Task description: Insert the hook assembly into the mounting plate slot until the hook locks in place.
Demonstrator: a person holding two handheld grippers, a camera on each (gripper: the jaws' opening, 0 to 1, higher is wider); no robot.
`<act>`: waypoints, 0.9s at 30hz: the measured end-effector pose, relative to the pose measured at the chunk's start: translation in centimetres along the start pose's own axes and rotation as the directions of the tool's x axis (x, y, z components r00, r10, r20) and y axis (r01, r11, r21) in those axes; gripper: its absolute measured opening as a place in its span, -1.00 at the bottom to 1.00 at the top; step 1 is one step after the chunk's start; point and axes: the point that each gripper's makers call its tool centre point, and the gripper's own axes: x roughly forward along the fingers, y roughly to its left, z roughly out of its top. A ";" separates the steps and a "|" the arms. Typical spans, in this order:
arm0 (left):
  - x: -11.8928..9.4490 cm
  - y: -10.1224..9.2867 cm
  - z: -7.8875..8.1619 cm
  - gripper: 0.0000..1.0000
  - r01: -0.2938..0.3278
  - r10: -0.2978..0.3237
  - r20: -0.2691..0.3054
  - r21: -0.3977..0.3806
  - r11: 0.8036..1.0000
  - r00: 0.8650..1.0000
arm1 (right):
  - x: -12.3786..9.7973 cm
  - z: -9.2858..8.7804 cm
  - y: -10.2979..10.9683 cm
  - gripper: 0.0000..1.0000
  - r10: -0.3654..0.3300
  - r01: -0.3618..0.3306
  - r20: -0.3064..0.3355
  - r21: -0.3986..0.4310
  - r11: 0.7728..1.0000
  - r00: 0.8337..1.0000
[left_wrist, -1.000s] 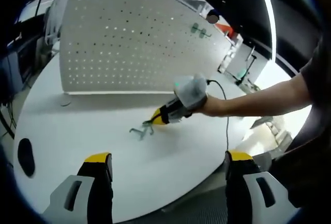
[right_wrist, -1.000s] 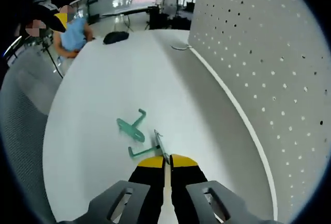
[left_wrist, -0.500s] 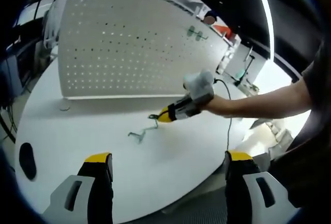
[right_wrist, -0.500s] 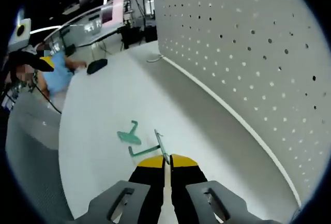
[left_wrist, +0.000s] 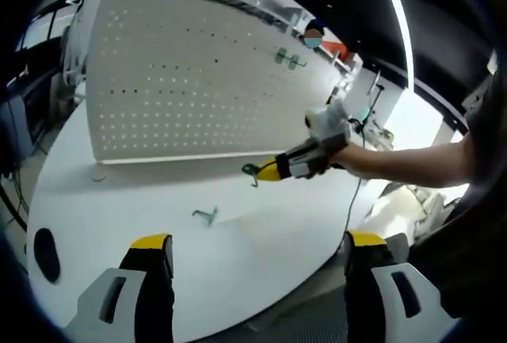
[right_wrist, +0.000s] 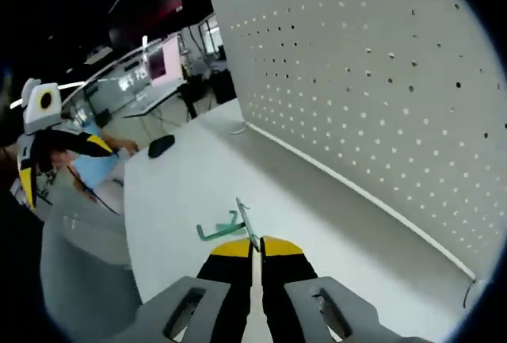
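The right tool (right_wrist: 253, 249) was clamped on a green hook (right_wrist: 227, 228), its two yellow-tipped jaws pressed together on the thin metal plate at the hook's base. In the right gripper view the hook stuck out to the left of the jaw tips, its bent end turned up, and it was lifted clear of the white desk (right_wrist: 190, 192). The left gripper view showed the same right tool (left_wrist: 269, 170) from across the desk, held in a person's hand (left_wrist: 337, 153) with the forearm reaching in from the right; the hook (left_wrist: 251, 172) hung at the yellow tips, in the air just in front of the lower edge of the white pegboard (left_wrist: 190, 74).

The left tool (left_wrist: 257, 260) stood wide open, its two yellow-capped jaws well apart at the bottom of its own view, holding nothing.

A second, smaller hook (left_wrist: 206, 215) lay flat on the desk (left_wrist: 261, 240), between the left tool and the pegboard and apart from both tools. The pegboard (right_wrist: 372, 81) stood upright along the far side of the desk, its face covered with rows of small holes. Two more green hooks (left_wrist: 287, 59) were already hanging high on its upper right part. A dark oval object (left_wrist: 45, 253) lay near the desk's left edge, and a small round item (right_wrist: 238, 129) sat at the foot of the board.
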 end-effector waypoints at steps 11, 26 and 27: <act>-0.7 -0.5 1.1 0.77 0.013 -0.014 0.024 0.041 0.999 1.000 | -3.6 0.8 2.7 -0.98 0.051 -0.069 0.120 0.149 0.986 0.991; -1.1 -1.6 2.5 0.50 0.054 -0.057 0.047 0.075 0.996 0.997 | -7.2 2.3 8.7 -0.98 0.195 -0.269 0.271 0.274 0.923 0.943; -1.1 -1.8 2.6 0.49 0.066 -0.069 0.044 0.070 0.995 0.997 | -7.3 2.2 9.2 -0.98 0.202 -0.272 0.266 0.260 0.926 0.943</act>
